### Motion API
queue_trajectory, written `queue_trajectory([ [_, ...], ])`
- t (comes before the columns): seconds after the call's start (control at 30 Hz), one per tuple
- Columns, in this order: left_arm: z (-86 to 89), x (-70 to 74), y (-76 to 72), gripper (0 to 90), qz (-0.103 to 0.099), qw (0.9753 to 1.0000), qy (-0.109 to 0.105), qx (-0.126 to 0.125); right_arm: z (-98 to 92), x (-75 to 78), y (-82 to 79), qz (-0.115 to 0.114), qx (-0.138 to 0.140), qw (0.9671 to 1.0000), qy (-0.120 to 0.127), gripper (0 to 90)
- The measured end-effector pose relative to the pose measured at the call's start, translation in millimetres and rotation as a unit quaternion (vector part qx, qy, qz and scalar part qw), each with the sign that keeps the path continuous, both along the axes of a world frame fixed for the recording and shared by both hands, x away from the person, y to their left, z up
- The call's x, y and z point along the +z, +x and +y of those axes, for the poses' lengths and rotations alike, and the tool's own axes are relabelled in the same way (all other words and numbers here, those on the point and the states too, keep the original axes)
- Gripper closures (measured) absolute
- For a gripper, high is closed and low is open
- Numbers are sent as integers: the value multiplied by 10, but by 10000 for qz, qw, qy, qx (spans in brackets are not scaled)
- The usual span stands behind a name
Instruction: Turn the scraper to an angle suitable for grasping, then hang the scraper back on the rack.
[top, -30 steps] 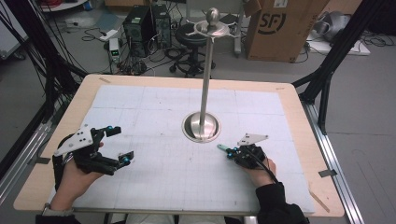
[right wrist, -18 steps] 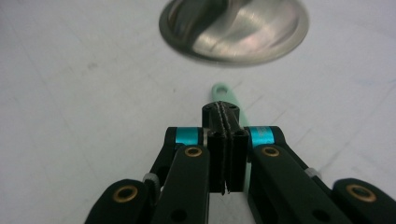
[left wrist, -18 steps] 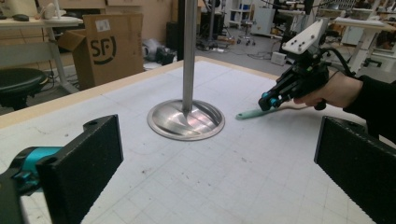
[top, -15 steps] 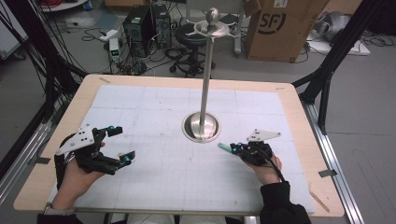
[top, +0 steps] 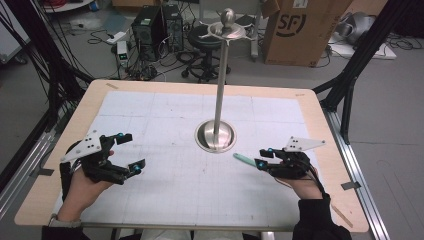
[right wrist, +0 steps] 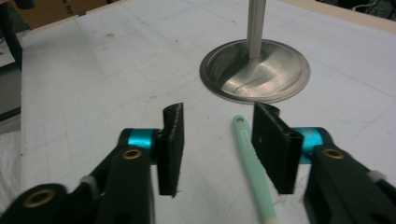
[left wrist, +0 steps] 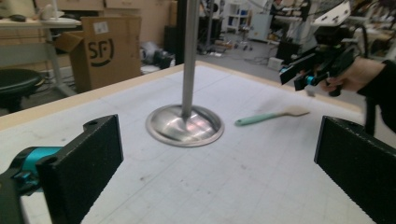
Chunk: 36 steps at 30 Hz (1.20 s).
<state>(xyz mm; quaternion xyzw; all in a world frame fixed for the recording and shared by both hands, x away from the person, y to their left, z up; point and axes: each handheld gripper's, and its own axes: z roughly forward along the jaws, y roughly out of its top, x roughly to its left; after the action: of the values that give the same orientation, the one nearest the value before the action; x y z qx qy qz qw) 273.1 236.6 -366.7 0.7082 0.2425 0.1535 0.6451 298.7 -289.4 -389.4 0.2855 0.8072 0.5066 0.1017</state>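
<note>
High view shows a table (top: 320, 107) with a white mat (top: 165, 125), and a metal stand (top: 216, 135) at its middle. Left of the stand, the left gripper (top: 125, 152) is held with its jaws spread wide, empty. Right of the stand, the right gripper (top: 263, 158) is released, its parted jaws above a green spatula (top: 243, 159) lying near the base.

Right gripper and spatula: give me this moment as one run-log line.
right gripper: open, jaws around spatula handle, not closed | spatula: flat on mat by stand base | left gripper: open, idle
</note>
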Motion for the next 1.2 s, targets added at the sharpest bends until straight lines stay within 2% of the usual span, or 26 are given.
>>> queue_trajectory([
  [0.03, -8, 9, 1, 17, -23, 10000, 6, -16, -32, 11, -13, -4, -11, 10000, 79, 446],
  [0.07, -16, 14, 0, 17, -29, 10000, -3, -22, -32, 11, -13, -4, -11, 10000, 79, 446],
  [0.13, -26, 13, -3, 17, -30, 10000, 26, -34, -49, 13, -20, -2, -24, 10000, 77, 378],
  [0.17, -29, 11, 0, 17, -35, 10000, 48, -34, -47, 24, -21, 16, -37, 10000, 38, 301],
  [0.2, -31, 8, 1, 17, -17, 10000, 50, -40, -47, 24, -21, 16, -37, 10000, 38, 301],
  [0.27, -29, 11, 2, 17, 7, 10000, 33, -35, -29, 64, -18, 48, -110, 9999, -76, 197],
  [0.3, -26, 17, 0, 17, -5, 10000, 36, -40, -29, 64, -18, 48, -110, 9999, -76, 197],
  [0.37, -22, 28, -5, 17, -22, 10000, 25, -30, -26, 100, -29, 4, -248, 9996, -129, 103],
  [0.4, -22, 32, -8, 17, -18, 10000, 25, -21, -26, 100, -29, 4, -248, 9996, -129, 103],
  [0.47, -29, 28, -10, 17, -10, 10000, 49, -29, -58, 106, -24, 27, -367, 9991, -227, 64],
  [0.5, -38, 23, -10, 17, -1, 10000, 68, -37, -89, 104, 3, 210, -418, 9982, -370, 0],
  [0.53, -46, 15, -9, 17, 5, 9999, 93, -50, -89, 104, 3, 210, -418, 9982, -370, 0],
  [0.6, -63, -2, -10, 17, 39, 9999, 113, -62, -108, 120, 21, 279, -345, 9968, -670, 0],
  [0.63, -69, -11, -10, 17, 47, 9999, 134, -72, -109, 144, 50, 344, -267, 9941, -998, 0],
  [0.7, -76, -22, -16, 17, 56, 9998, 188, -75, -96, 168, 90, 399, -136, 9895, -1384, 0],
  [0.73, -77, -24, -22, 17, 59, 9998, 197, -72, -96, 168, 90, 399, -136, 9895, -1384, 0],
  [0.83, -68, -19, -42, 17, 45, 9998, 190, -61, -50, 191, 155, 618, 99, 9798, -1898, 1],
  [0.87, -65, -19, -48, 17, 43, 9998, 178, -47, -8, 188, 201, 741, 245, 9716, -2235, 5],
  [0.9, -59, -20, -52, 17, 36, 9998, 191, -40, -8, 188, 201, 741, 245, 9716, -2235, 5],
  [0.93, -54, -22, -57, 17, 28, 9998, 187, -22, 36, 174, 237, 938, 388, 9624, -2521, 31],
  [0.97, -48, -24, -63, 17, 8, 9998, 187, 4, 56, 160, 256, 1017, 478, 9574, -2660, 35],
  [1.03, -37, -28, -68, 17, -10, 9998, 173, 39, 80, 125, 305, 1145, 554, 9507, -2828, 42],
  [1.07, -35, -30, -69, 17, -22, 9998, 166, 47, 80, 125, 305, 1145, 554, 9507, -2828, 42],
  [1.1, -32, -32, -71, 17, -26, 9998, 170, 64, 87, 102, 362, 1232, 554, 9454, -2965, 46],
  [1.17, -26, -36, -72, 17, -36, 9998, 191, 63, 92, 90, 409, 1305, 561, 9411, -3069, 61],
  [1.2, -24, -40, -74, 17, -17, 9998, 193, 65, 92, 90, 409, 1305, 561, 9411, -3069, 61],
])
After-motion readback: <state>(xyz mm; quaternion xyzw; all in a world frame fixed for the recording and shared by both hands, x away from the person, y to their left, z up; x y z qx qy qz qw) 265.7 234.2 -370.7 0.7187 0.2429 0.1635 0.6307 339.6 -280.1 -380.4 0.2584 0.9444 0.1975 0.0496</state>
